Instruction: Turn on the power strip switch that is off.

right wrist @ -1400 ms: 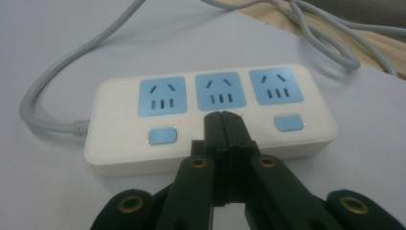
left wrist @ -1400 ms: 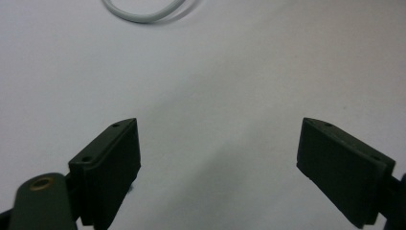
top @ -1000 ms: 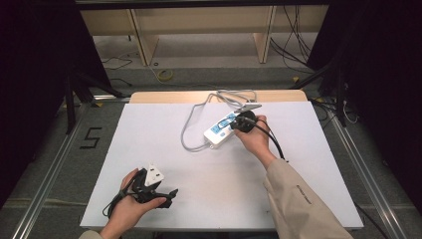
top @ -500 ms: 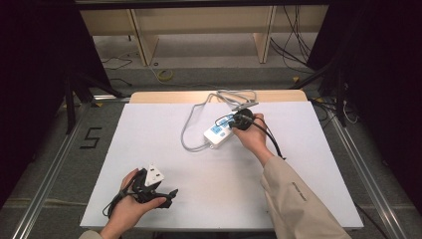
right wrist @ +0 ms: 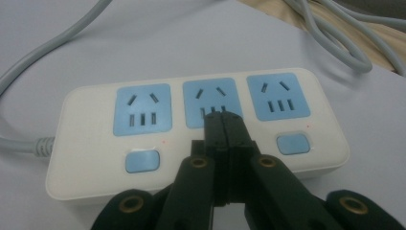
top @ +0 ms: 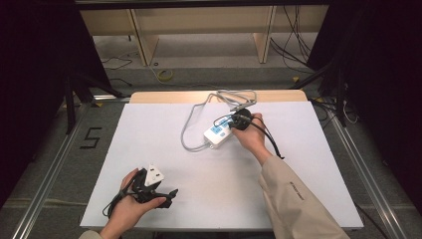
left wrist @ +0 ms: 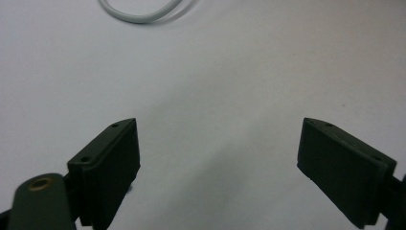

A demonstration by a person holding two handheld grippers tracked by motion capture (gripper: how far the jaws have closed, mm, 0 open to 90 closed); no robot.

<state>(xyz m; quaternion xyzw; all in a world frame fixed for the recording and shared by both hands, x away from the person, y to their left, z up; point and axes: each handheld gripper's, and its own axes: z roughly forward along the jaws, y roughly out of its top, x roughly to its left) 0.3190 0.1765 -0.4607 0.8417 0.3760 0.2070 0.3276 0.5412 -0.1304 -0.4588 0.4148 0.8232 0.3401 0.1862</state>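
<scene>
Power strip [top: 218,134] lies on the white surface [top: 308,164] toward its far middle, set at a slant in the high view, its grey cable [top: 188,130] looping off the near-left end and running to a coil at the far edge. In the right gripper view the strip [right wrist: 191,124] shows three blue sockets in a row, with a blue switch below the left one and below the right one; the place below the middle one is hidden. The right tool [right wrist: 224,120] is pressed together, nothing between its jaws, and its tips sit over the lower slots of the middle socket [right wrist: 210,103]; whether they touch the face cannot be told. In the high view the right tool [top: 235,121] is at the strip's far-right end, held in the right hand [top: 251,137]. The left tool [top: 166,195] rests near the surface's near-left corner in the left hand [top: 130,206], well apart from the strip. In the left gripper view the left tool [left wrist: 218,158] is spread wide over bare surface, nothing between its jaws, with a loop of the cable [left wrist: 139,12] at the top edge.
</scene>
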